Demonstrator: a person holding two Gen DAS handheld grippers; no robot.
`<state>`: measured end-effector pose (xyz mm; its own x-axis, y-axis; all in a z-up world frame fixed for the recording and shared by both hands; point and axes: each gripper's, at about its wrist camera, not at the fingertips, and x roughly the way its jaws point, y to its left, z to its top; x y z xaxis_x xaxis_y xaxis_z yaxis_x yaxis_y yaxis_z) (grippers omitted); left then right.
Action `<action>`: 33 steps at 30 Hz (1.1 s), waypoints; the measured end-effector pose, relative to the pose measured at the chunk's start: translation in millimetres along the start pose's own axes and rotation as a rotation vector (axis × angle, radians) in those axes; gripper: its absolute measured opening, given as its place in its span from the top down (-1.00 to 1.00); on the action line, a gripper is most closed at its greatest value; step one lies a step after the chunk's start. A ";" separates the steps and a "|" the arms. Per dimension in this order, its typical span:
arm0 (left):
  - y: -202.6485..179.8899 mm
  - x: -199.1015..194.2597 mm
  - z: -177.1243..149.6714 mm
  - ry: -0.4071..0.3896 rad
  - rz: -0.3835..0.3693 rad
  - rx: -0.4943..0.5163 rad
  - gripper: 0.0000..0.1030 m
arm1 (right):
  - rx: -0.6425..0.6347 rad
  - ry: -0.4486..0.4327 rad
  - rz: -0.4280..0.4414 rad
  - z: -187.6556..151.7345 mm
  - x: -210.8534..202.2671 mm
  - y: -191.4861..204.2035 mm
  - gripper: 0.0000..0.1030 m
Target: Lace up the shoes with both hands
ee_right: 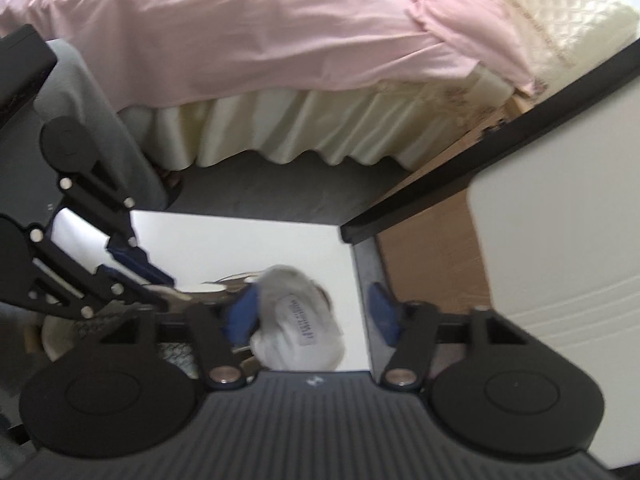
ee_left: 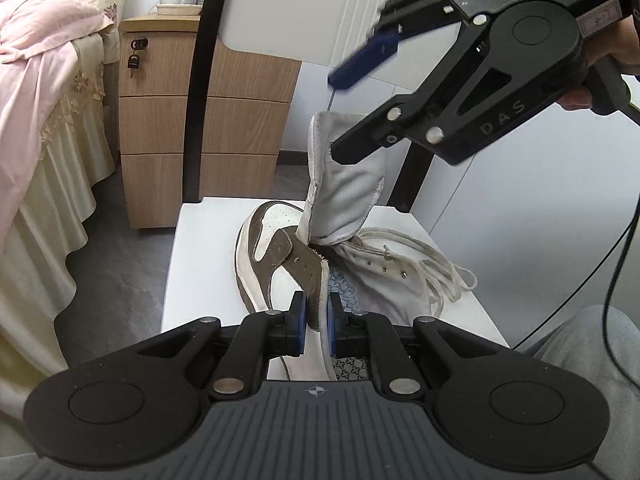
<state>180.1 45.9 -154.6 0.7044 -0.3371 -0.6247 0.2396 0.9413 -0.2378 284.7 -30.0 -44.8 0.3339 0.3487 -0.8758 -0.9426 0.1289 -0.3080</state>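
Shoe looked light and floppy, best pinched at its eyelet flap, where left gripper jaws clamped it; right gripper jaws stood spread around the soft tongue, not pinching.

Soft, even daylight is filling both views, casting only faint shadows on the white table. The left wrist picture is staying mostly sharp, though the right gripper is smearing at its blue tip. The right wrist picture is blurring throughout, and fisheye bending is curving the edges
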 end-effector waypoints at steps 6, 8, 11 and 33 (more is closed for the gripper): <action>-1.8 -0.5 -3.6 -0.008 -0.012 0.009 0.77 | 0.018 0.005 0.050 2.0 -11.4 10.6 0.70; 1.0 -1.3 -4.8 -0.013 -0.022 -0.014 0.76 | 0.010 0.004 0.061 1.8 -16.6 20.8 0.76; 8.1 -4.0 -8.0 -0.023 -0.037 -0.061 0.77 | 0.024 0.009 0.081 3.2 -16.1 36.4 0.91; 9.9 -9.2 -11.1 -0.026 -0.060 -0.060 0.76 | 0.294 0.024 0.119 -30.4 16.9 69.6 0.92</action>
<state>168.6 58.1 -159.4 0.7070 -0.3919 -0.5887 0.2425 0.9163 -0.3187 224.6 -43.4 -92.4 0.2181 0.3558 -0.9088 -0.9318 0.3526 -0.0856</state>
